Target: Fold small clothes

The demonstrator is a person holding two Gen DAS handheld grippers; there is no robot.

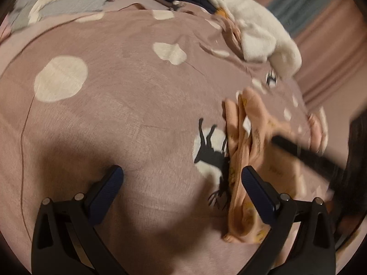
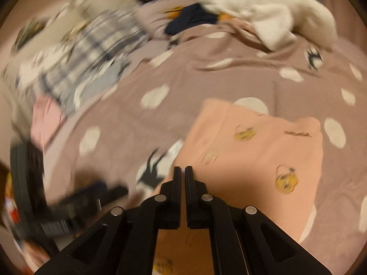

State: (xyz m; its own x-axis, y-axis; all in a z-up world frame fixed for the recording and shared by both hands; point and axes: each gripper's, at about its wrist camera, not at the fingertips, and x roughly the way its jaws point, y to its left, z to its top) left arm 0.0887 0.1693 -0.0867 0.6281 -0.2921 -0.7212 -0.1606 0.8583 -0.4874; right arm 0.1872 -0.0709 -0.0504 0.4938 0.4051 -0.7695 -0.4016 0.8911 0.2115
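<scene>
Spotted bedspread (image 1: 114, 119) lies flat under the peach garment (image 2: 252, 151). My right gripper (image 2: 182, 171) is pressed together, seemingly pinching its near edge; my left gripper (image 1: 182, 175) is spread, empty. I should draw the fold squarely.

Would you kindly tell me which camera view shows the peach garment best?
The right wrist view: the peach garment lies spread flat there, its yellow prints and lettering visible. The left wrist view shows the garment only bunched and blurred at the right, partly behind a dark bar.
</scene>
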